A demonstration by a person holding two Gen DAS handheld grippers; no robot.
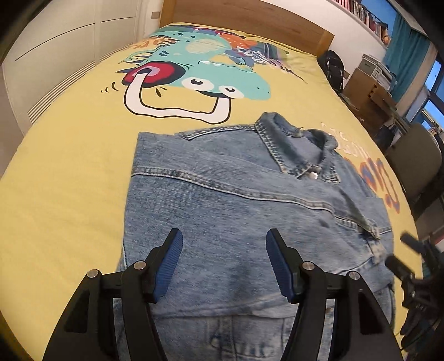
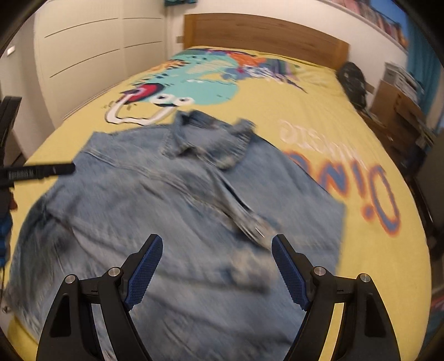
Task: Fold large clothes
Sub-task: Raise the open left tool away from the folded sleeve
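Note:
A light-blue denim jacket [image 1: 227,200] lies front up on the yellow bedspread [image 1: 69,172], collar toward the headboard, its sides folded in so it forms a rough rectangle. My left gripper [image 1: 224,244] is open and empty, hovering over the jacket's lower left part. My right gripper [image 2: 217,248] is open and empty above the jacket's lower middle; that view is motion-blurred. The jacket [image 2: 166,211] fills the middle of the right wrist view. The right gripper also shows at the right edge of the left wrist view [image 1: 410,263].
The bedspread [image 2: 360,144] has a cartoon dinosaur print [image 1: 199,75]. A wooden headboard [image 1: 249,19] is at the far end. White wardrobe doors [image 2: 91,50] stand left. A black backpack [image 1: 333,69], boxes and a chair [image 1: 416,161] stand right of the bed.

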